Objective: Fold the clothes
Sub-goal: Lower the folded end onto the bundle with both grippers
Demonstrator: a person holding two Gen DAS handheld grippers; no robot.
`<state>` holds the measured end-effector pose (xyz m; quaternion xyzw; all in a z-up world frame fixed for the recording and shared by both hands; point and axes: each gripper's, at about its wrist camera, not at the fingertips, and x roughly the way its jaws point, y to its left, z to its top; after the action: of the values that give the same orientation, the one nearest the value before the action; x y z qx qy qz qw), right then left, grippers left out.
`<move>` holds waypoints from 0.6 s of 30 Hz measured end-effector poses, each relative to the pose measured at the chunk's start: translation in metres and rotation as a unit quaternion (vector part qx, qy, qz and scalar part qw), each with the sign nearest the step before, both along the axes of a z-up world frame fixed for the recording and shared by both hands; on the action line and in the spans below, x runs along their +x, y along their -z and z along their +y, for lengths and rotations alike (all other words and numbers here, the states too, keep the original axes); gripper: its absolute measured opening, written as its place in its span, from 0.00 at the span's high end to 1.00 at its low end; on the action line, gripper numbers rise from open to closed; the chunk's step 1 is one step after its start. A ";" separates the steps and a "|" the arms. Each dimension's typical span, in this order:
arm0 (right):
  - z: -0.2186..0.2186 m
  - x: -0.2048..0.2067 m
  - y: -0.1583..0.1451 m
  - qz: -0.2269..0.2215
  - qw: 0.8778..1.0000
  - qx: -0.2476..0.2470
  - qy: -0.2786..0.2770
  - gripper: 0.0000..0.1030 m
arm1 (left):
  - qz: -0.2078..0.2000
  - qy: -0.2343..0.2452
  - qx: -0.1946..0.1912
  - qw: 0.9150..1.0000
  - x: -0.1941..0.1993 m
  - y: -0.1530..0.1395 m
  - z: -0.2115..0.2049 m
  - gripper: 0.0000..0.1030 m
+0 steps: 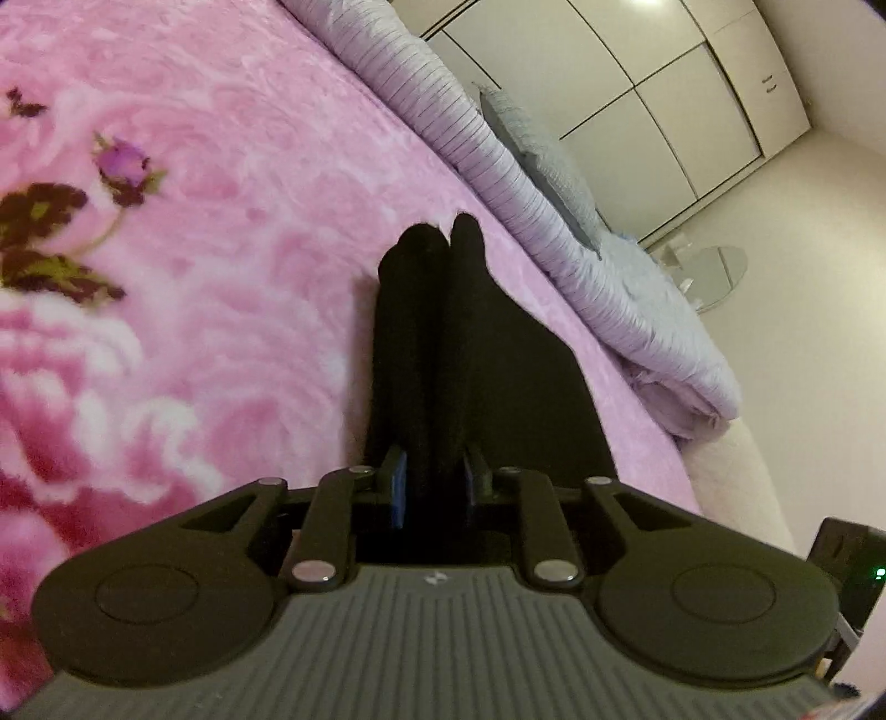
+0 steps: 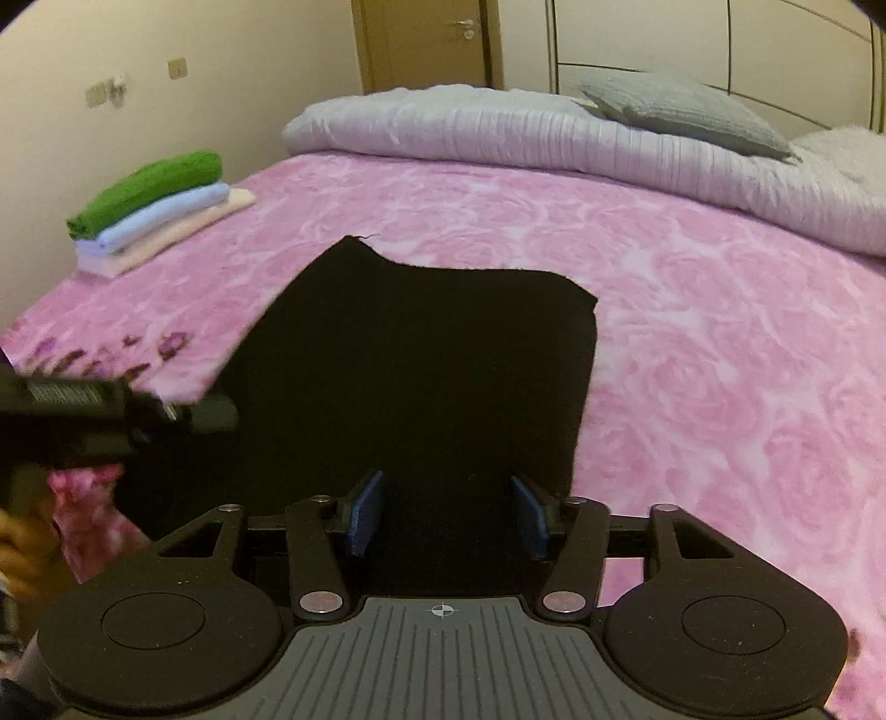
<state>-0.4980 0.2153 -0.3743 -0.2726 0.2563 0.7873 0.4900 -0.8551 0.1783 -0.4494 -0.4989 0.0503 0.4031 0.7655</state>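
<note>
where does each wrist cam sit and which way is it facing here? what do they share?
Left wrist: on the left gripper, looking along its fingers, shut on the black garment, across the pink floral blanket toward the wardrobe.
Right wrist: on the right gripper, fingers open over the garment, facing the folded stack, the door and the grey pillow; the left gripper and a hand show at left.
Shared: garment, blanket, pillow, wardrobe.
</note>
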 end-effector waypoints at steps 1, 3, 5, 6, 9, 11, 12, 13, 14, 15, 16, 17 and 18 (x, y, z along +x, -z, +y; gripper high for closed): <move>0.003 0.004 -0.001 0.010 1.000 -0.007 0.000 0.45 | 0.003 0.001 -0.003 1.000 -0.001 -0.005 0.002 0.82; 0.008 0.019 -0.009 0.046 0.998 -0.036 0.008 0.44 | 0.009 0.004 -0.010 1.000 -0.003 -0.016 0.005 0.79; 0.013 0.035 -0.021 0.094 0.993 -0.064 0.025 0.44 | 0.017 0.005 -0.009 1.000 -0.005 -0.026 0.004 0.74; 0.013 0.042 -0.027 0.116 0.990 -0.070 0.031 0.44 | 0.022 0.005 -0.007 1.000 -0.006 -0.030 0.003 0.73; 0.012 0.056 -0.027 0.145 0.984 -0.090 0.057 0.44 | 0.020 -0.006 -0.028 0.999 -0.011 -0.033 -0.004 0.70; 0.012 0.071 -0.015 0.186 0.972 -0.120 0.082 0.44 | 0.000 -0.024 -0.051 0.998 -0.019 -0.029 -0.013 0.67; 0.010 0.081 -0.005 0.224 0.960 -0.138 0.098 0.40 | -0.009 -0.034 -0.061 0.998 -0.024 -0.027 -0.018 0.66; 0.007 0.093 0.007 0.270 0.942 -0.158 0.119 0.34 | -0.018 -0.043 -0.070 0.996 -0.029 -0.024 -0.022 0.62; 0.002 0.103 0.019 0.308 0.925 -0.174 0.141 0.32 | -0.025 -0.047 -0.077 0.996 -0.032 -0.021 -0.026 0.58; -0.004 0.113 0.031 0.344 0.906 -0.188 0.162 0.27 | -0.028 -0.043 -0.083 0.995 -0.032 -0.017 -0.027 0.57; -0.006 0.116 0.037 0.362 0.897 -0.193 0.168 0.21 | -0.028 -0.038 -0.089 0.995 -0.032 -0.013 -0.028 0.57; -0.008 0.118 0.042 0.375 0.890 -0.196 0.170 0.21 | -0.024 -0.032 -0.096 0.995 -0.029 -0.009 -0.026 0.56; -0.010 0.120 0.047 0.388 0.884 -0.199 0.171 0.21 | -0.024 -0.028 -0.101 0.994 -0.026 -0.004 -0.024 0.55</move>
<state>-0.3784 0.2054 -0.4209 0.0106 0.6198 0.6664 0.4144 -0.8815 0.1543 -0.4453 -0.5846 0.0586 0.4055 0.7003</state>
